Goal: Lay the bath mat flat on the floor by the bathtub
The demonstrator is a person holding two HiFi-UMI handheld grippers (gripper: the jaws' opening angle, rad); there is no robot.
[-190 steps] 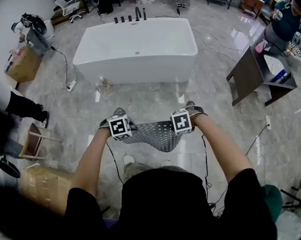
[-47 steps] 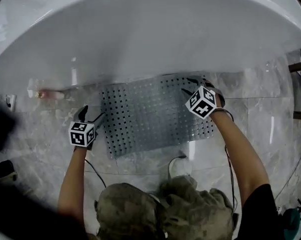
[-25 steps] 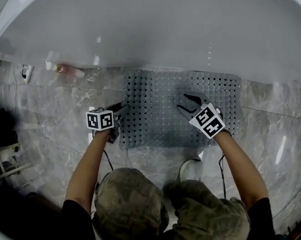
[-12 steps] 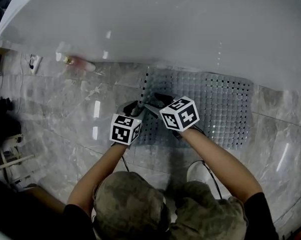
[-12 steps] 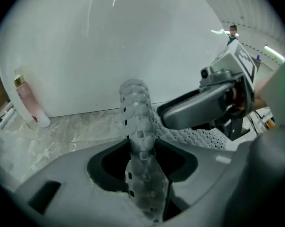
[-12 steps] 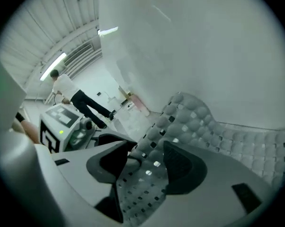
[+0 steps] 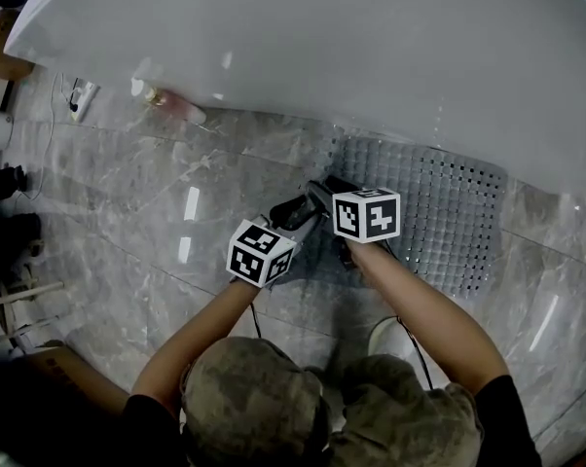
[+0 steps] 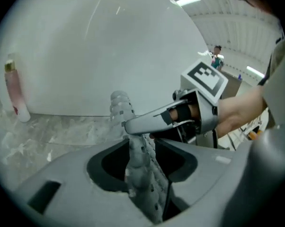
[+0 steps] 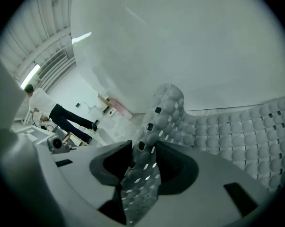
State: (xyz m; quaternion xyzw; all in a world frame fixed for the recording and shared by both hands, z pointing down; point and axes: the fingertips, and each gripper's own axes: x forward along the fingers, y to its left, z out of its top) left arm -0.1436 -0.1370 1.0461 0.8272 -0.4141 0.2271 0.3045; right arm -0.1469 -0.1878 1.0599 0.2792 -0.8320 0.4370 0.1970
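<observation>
Left claw (image 8: pixel 141 161), seen along its own jaws: closed to a narrow gap on a raised, perforated edge of the grey bath mat (image 7: pixel 451 212), with both pads pressing the fold. Right claw (image 9: pixel 143 167): set on the same lifted edge, just beside the left one. Its jaws have just been closing, and the mat's bubbled fold stands between them, touching both pads. In the head view the two claws meet over the mat's left end, which is gathered and held up off the floor (image 7: pixel 147 232). The remainder of the mat lies flat on the grey marble tiles, its far edge against the foot of the white bathtub (image 7: pixel 322 47). A pink bottle (image 7: pixel 179 107) is on the floor by the tub wall, well apart from the mat, to its left.
</observation>
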